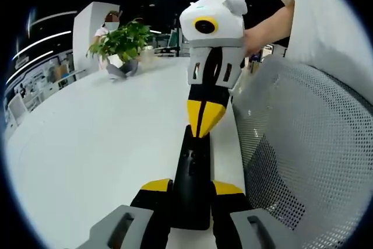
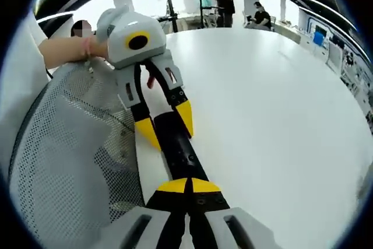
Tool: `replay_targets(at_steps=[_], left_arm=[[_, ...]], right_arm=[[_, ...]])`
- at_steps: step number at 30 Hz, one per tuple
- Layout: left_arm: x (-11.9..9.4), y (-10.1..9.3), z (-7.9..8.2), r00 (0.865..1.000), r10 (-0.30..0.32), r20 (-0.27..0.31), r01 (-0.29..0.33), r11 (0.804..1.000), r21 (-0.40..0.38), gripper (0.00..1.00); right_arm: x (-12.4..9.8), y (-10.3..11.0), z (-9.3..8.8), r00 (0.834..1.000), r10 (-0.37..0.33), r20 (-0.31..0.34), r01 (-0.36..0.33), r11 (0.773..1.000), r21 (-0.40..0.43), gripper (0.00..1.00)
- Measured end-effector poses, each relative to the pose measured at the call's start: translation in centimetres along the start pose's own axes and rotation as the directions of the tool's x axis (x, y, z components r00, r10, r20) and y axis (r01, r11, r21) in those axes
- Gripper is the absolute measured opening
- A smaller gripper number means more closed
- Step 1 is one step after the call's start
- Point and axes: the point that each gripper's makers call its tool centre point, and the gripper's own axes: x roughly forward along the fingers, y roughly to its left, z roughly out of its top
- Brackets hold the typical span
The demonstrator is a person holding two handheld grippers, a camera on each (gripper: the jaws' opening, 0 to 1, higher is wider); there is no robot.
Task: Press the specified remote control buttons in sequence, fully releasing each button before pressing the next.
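Left gripper view showed the remote (image 1: pixel 191 185) at lower centre on the white worktop (image 1: pixel 87 144), gripped by the left claw (image 1: pixel 192 190). The right claw (image 1: pixel 204 122), jaws together, pressed its far end. Judged mid-press; next called for lifting fully clear.

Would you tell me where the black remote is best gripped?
Grip the black remote across its long narrow sides at the end, as the left gripper does, coming in along its length; that leaves the button face open to the right gripper.
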Motion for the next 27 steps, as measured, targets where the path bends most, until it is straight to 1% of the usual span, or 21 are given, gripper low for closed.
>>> replay_targets(at_steps=[2, 3, 4, 5, 7, 10, 12, 15, 17, 18, 19, 20, 21, 23, 25, 27], left_arm=[[0.0, 0.0, 0.0, 1.0, -0.001, 0.0, 0.001, 1.0, 0.0, 0.25], [0.0, 0.0, 0.0, 1.0, -0.001, 0.0, 0.001, 1.0, 0.0, 0.25], [0.0, 0.0, 0.0, 1.0, -0.001, -0.001, 0.001, 1.0, 0.002, 0.25], [0.0, 0.0, 0.0, 1.0, -0.001, -0.001, 0.001, 1.0, 0.002, 0.25], [0.0, 0.0, 0.0, 1.0, -0.001, -0.002, 0.001, 1.0, 0.004, 0.25], [0.1, 0.0, 0.0, 1.0, -0.001, -0.003, 0.001, 1.0, 0.007, 0.25], [0.1, 0.0, 0.0, 1.0, 0.0, -0.005, 0.0, 1.0, 0.011, 0.25], [0.1, 0.0, 0.0, 1.0, -0.001, -0.005, 0.001, 1.0, 0.011, 0.25], [0.0, 0.0, 0.0, 1.0, 0.0, -0.005, 0.0, 1.0, 0.01, 0.25], [0.0, 0.0, 0.0, 1.0, 0.0, -0.004, 0.001, 1.0, 0.009, 0.25], [0.0, 0.0, 0.0, 1.0, 0.0, -0.004, 0.0, 1.0, 0.009, 0.25], [0.1, 0.0, 0.0, 1.0, 0.0, -0.004, 0.0, 1.0, 0.006, 0.25], [0.1, 0.0, 0.0, 1.0, 0.0, -0.004, 0.0, 1.0, 0.007, 0.25], [0.0, 0.0, 0.0, 1.0, 0.0, -0.003, 0.0, 1.0, 0.006, 0.25], [0.0, 0.0, 0.0, 1.0, -0.001, -0.003, 0.001, 1.0, 0.006, 0.25], [0.0, 0.0, 0.0, 1.0, -0.001, -0.003, 0.001, 1.0, 0.006, 0.25]], right_arm=[[0.3, 0.3, 0.0, 1.0, 0.022, -0.015, -0.022, 1.0, -0.004, 0.0], [0.6, 0.5, -0.3, 0.998, 0.037, -0.042, -0.037, 0.999, -0.022, 0.0], [0.5, 0.3, -0.1, 0.999, 0.026, -0.04, -0.028, 0.998, -0.057, 0.0], [0.5, 0.4, -0.3, 0.997, 0.032, -0.065, -0.037, 0.996, -0.081, 0.0], [0.5, 0.5, -0.2, 0.996, 0.023, -0.08, -0.033, 0.992, -0.124, 0.0], [0.7, 0.4, -0.1, 0.994, 0.021, -0.106, -0.034, 0.992, -0.124, 0.0], [0.7, 0.3, -0.2, 0.993, 0.016, -0.116, -0.028, 0.994, -0.108, 0.0], [0.6, 0.3, -0.3, 0.995, 0.009, -0.1, -0.019, 0.995, -0.102, 0.0], [0.5, 0.3, -0.2, 0.998, 0.007, -0.067, -0.012, 0.997, -0.071, 0.0], [0.5, 0.2, -0.1, 0.999, 0.005, -0.047, -0.006, 1.0, -0.02, 0.0], [0.5, 0.2, 0.0, 0.999, 0.005, -0.038, -0.004, 1.0, 0.011, 0.0], [0.5, 0.1, 0.4, 1.0, 0.0, -0.012, 0.0, 1.0, 0.031, 0.0], [0.5, 0.0, 0.6, 1.0, -0.004, -0.001, 0.004, 0.999, 0.038, 0.0], [0.7, 0.1, 0.8, 1.0, -0.001, -0.007, 0.001, 1.0, 0.018, 0.0], [1.0, 0.1, 0.5, 0.999, -0.003, -0.039, 0.002, 1.0, -0.01, 0.0], [1.0, 0.2, 0.6, 0.999, -0.005, -0.039, 0.004, 1.0, -0.026, 0.0]])
